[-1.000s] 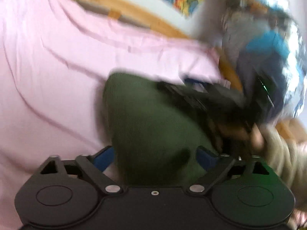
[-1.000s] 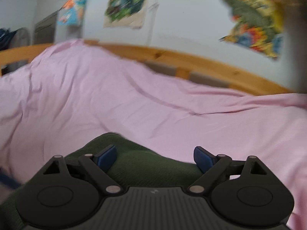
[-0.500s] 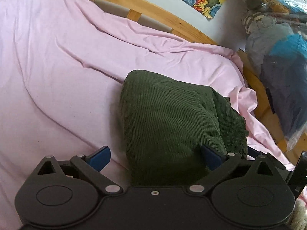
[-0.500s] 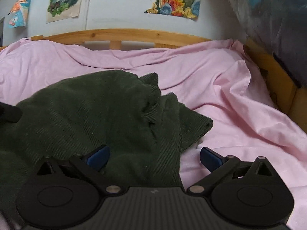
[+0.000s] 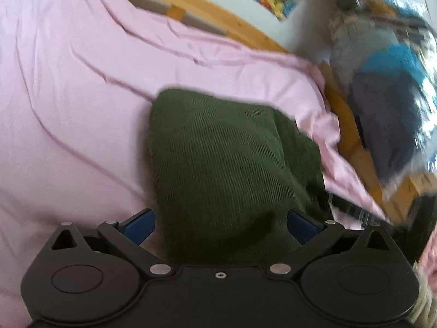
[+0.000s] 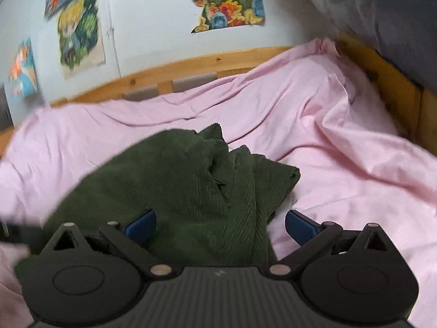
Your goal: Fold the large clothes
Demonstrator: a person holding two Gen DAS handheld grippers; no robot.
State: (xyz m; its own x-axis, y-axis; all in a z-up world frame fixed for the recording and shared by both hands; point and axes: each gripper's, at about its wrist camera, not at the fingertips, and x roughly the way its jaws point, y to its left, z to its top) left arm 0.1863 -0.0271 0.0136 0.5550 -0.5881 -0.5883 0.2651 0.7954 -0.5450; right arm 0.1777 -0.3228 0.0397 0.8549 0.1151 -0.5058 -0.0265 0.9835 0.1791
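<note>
Right gripper [image 6: 220, 225]: fingers [image 6: 140, 225] are standing spread wide, released, nothing pinched. The green garment [image 6: 174, 191] is lying between them and running ahead; its bunched, layered edge is sitting just inside the right-hand finger, so the loose folds are nearest this gripper.

Left gripper [image 5: 220, 225]: fingers [image 5: 139, 225] are also spread. The garment [image 5: 218, 169] is filling the gap between them, but I cannot tell if the pads are pressing on it or just flanking it; it looks like no grip.

Key relation: the garment is lying as a partly folded heap on the pink sheet [image 6: 341, 142], long axis running away from the left gripper toward the wooden bed rail [image 5: 245, 30]. Both grippers are sitting at its near end, left one centred on it, right one toward its messy side.

Hard to read: the near hem is being hidden under both gripper bodies. The left view is blurring, so the bagged clothes [image 5: 387, 101] beyond the bed rail are smearing. Sleeves and collar are not being told apart.
</note>
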